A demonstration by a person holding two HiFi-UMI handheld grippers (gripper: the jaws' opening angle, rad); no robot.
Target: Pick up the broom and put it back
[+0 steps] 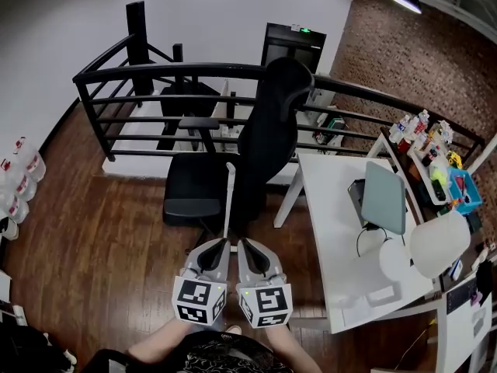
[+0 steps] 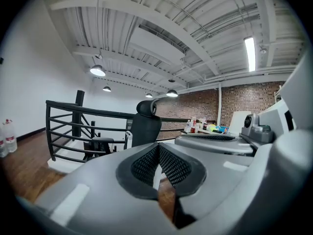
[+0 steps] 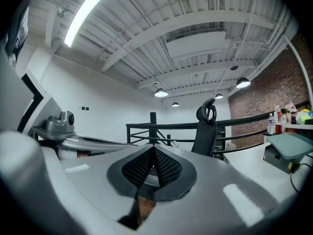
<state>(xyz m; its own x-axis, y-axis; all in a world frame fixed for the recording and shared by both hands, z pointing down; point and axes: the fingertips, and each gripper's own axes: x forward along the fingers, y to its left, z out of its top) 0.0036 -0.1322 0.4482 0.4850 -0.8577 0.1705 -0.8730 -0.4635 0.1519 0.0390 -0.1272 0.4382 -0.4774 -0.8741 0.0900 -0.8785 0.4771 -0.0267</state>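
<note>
Grey jaws of the left gripper [image 1: 222, 245] pinch the broom handle [image 1: 229, 200]. The right gripper [image 1: 244, 245] beside it is clamped shut, seemingly empty. I'd carry the pole upright, clear of the office chair [image 1: 268, 130] behind.

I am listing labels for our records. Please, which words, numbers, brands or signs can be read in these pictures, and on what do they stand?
No text is readable in any view.
Left marker cube and right marker cube: black-and-white square patterns only, no letters.
Bottles at the right: labels too small to read.
Bottles by the left wall: labels too small to read.
Black cabinet: a green light, no legible print.
</note>
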